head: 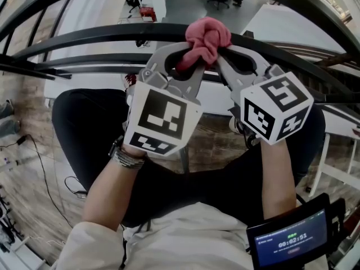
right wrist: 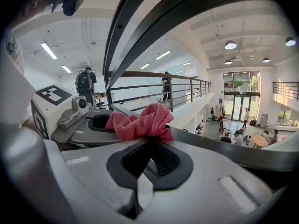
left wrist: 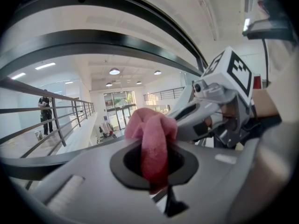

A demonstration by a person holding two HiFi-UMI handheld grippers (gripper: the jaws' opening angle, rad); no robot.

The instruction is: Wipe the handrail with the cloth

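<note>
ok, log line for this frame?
left gripper: shut on cloth | right gripper: shut on cloth | cloth: bunched, at handrail

Timer screen [head: 291, 242] at lower right, round ceiling light [right wrist: 230, 45] overhead (a person [right wrist: 84, 83] with backpack farther off)

We see the pink cloth [head: 207, 38] bunched at 12 o'clock, over the dark handrail [head: 95, 35]. Left gripper [head: 188, 55] pinches it from 11, right gripper [head: 220, 54] from 1. Timer screen [head: 289, 242] at 5.
</note>
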